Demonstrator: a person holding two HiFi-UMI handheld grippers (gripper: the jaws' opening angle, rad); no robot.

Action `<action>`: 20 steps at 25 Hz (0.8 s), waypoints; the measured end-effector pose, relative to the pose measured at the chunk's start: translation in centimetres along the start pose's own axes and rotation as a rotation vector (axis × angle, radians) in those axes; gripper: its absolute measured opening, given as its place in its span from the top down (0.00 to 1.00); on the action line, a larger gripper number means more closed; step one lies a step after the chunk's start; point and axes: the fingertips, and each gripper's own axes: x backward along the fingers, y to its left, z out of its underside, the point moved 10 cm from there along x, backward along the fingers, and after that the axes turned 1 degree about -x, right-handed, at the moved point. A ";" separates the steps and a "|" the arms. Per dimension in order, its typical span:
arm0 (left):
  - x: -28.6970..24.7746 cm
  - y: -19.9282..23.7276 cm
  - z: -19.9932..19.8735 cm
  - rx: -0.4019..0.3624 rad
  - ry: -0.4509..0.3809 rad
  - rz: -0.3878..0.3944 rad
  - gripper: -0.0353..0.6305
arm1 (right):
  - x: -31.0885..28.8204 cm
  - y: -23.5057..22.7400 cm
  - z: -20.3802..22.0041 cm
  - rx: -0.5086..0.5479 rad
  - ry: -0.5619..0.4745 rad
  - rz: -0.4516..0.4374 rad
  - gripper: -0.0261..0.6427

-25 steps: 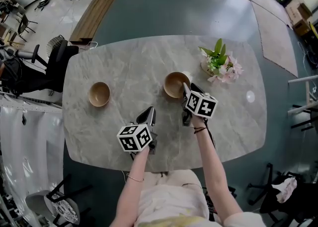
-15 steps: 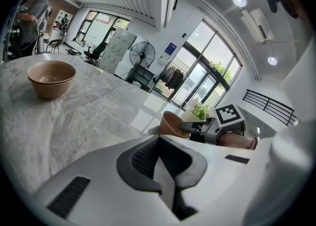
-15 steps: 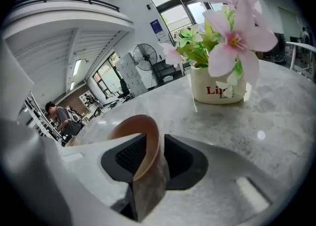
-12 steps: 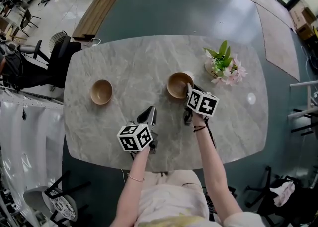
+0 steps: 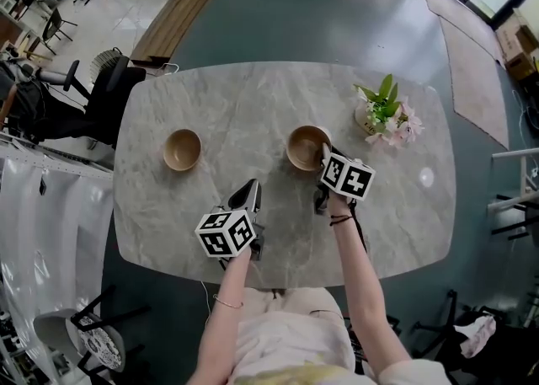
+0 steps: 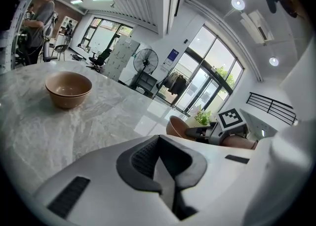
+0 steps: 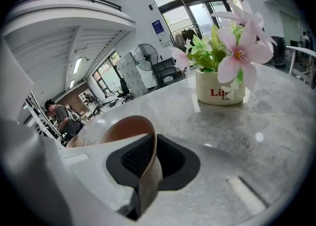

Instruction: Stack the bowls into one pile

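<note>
Two tan bowls stand on the grey marble table [image 5: 236, 97]. The left bowl [image 5: 182, 149] [image 6: 68, 88] sits alone, well ahead and to the left of my left gripper [image 5: 251, 195] [image 6: 160, 165], whose jaws are shut on nothing. The right bowl [image 5: 306, 147] [image 7: 123, 128] [image 6: 177, 127] stands near the table's middle. My right gripper [image 5: 324, 158] [image 7: 148, 163] has just been closing, and its pads now pinch that bowl's near rim. The bowl still rests on the table.
A white pot of pink flowers [image 5: 384, 114] [image 7: 220, 89] stands to the right of the held bowl. Office chairs [image 5: 93, 93] stand off the table's left edge. A person stands far off in the room [image 6: 38, 17].
My right gripper's jaws have closed onto the right bowl's rim. The left gripper has barely shifted, and both bowls stay where they were on the table.
</note>
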 end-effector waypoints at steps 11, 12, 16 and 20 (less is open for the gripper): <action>3.4 2.6 -1.0 0.015 -0.044 -0.018 0.95 | 0.1 5.1 1.1 0.005 0.004 -0.068 0.92; 3.7 2.9 -1.1 0.016 -0.047 -0.021 0.95 | 0.0 5.6 1.2 0.005 0.004 -0.074 0.92; 5.1 4.4 -1.7 0.018 -0.062 -0.032 0.95 | -0.2 7.8 1.8 0.005 0.004 -0.099 0.92; 6.5 6.0 -2.4 0.023 -0.078 -0.047 0.95 | -0.6 10.3 2.2 0.008 0.008 -0.130 0.92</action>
